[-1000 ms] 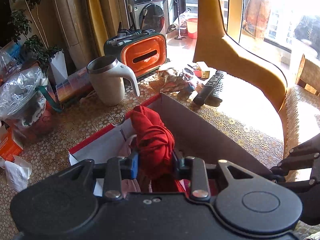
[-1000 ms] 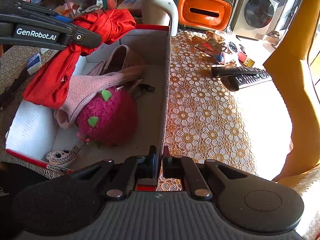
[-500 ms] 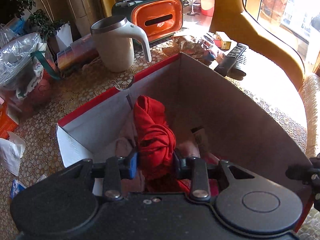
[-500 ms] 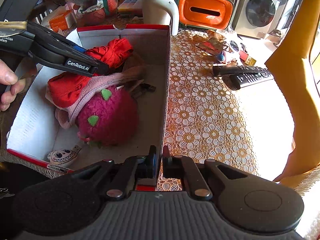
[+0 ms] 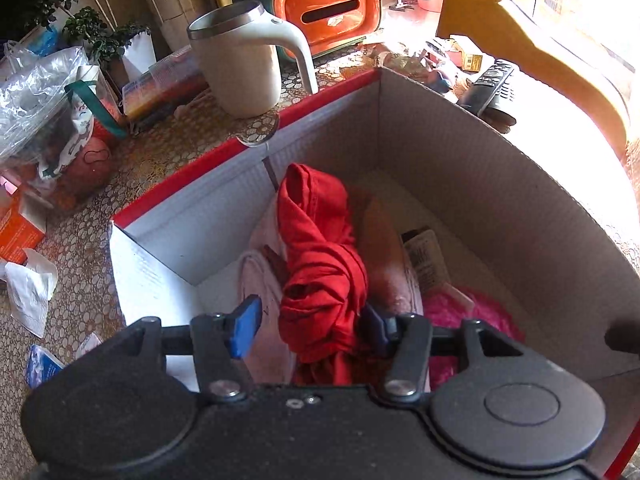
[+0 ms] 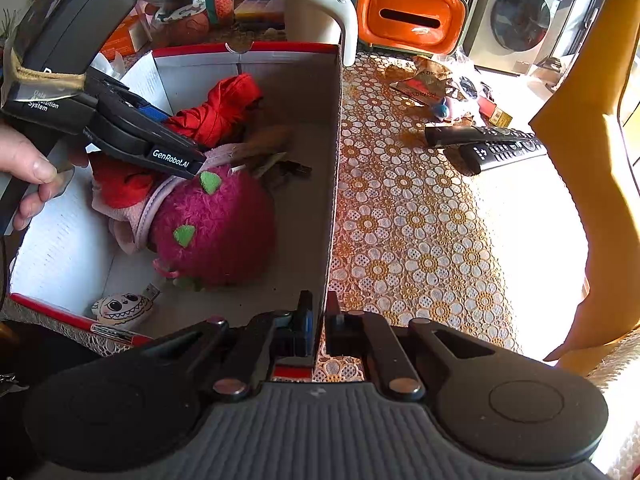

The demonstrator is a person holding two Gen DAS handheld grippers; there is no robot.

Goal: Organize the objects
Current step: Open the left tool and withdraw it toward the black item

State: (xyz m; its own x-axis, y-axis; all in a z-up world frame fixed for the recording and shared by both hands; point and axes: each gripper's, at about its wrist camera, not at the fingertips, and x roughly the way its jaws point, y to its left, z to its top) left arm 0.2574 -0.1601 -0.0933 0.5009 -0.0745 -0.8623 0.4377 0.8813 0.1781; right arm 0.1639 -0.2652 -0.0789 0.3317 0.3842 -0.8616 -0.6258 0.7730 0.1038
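A red cloth (image 5: 320, 256) lies bunched inside the red-rimmed cardboard box (image 5: 460, 168), on top of a pink garment (image 5: 260, 280) and beside a magenta plush (image 6: 216, 224). My left gripper (image 5: 308, 324) is low inside the box with its jaws spread apart; the left pad stands clear of the cloth and the right pad touches it. It also shows in the right wrist view (image 6: 176, 152) over the cloth (image 6: 216, 108). My right gripper (image 6: 318, 320) is shut on the box's near right wall (image 6: 334, 184).
A cream mug (image 5: 240, 64) and an orange tissue holder (image 5: 332, 8) stand behind the box. Remotes (image 6: 484, 144) and wrappers (image 6: 432, 80) lie on the lace cloth to the right. A small grinning toy (image 6: 120, 310) is in the box. Plastic bag (image 5: 40, 100) at left.
My left gripper has lowered the red cloth into the box and its jaws have opened. My right gripper has held still on the box wall.
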